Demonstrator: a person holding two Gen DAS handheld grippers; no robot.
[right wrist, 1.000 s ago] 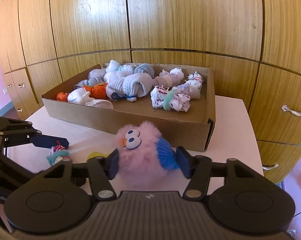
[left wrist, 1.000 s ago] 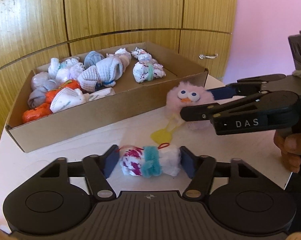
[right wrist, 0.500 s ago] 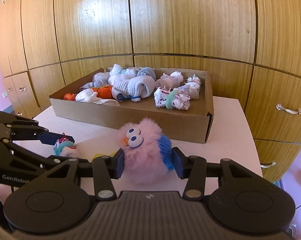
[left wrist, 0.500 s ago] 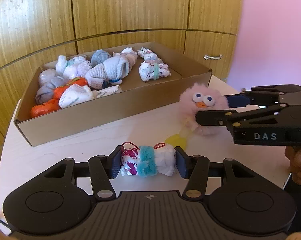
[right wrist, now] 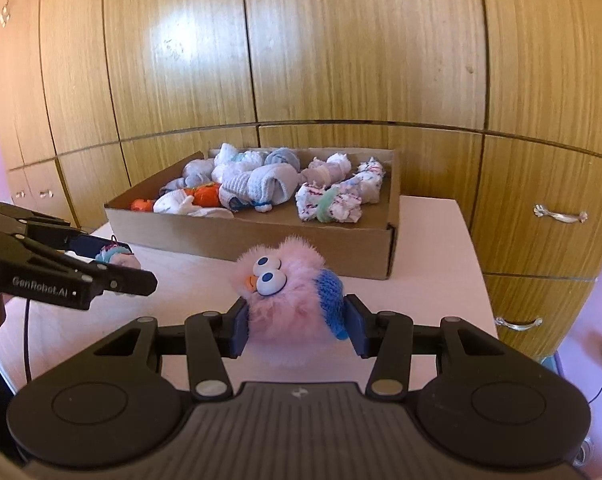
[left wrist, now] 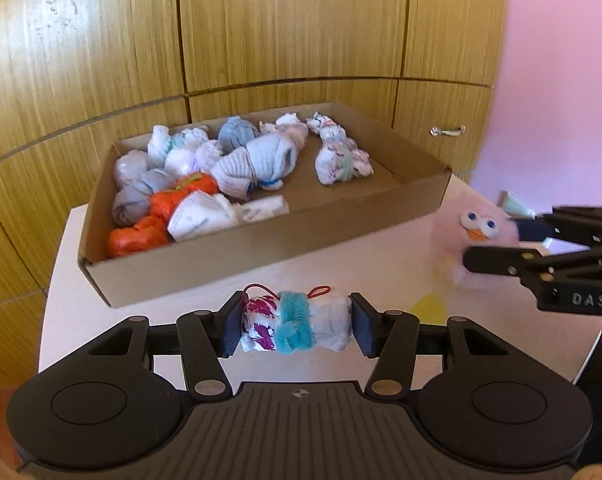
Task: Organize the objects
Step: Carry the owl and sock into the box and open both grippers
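We note the left tool (left wrist: 295, 326) clamped end to end on a rolled white cloth bundle (left wrist: 297, 325), magenta-printed at one end, with a teal fuzzy band around its middle and a thin red loop on top; the bundle sits between the blue pads, over the pale bench (left wrist: 81, 292), though we cannot tell whether it rests on the surface or hangs just above it. The right tool (right wrist: 295, 322) is closed on a pink fluffy toy (right wrist: 289, 300) with googly eyes, an orange beak and a blue knitted patch pressed against the right-hand pad. From the left wrist view the toy (left wrist: 461, 248) appears off to the right, gripped by the black fingers marked DAS, near the front right corner of the cardboard box (left wrist: 261, 248). The box stands on the bench against wooden cabinet doors (right wrist: 341, 48) and holds many rolled cloth bundles, white, grey, pale blue and orange, crowded toward its left and back. A yellow patch (left wrist: 427, 306) lies on the bench just below the toy
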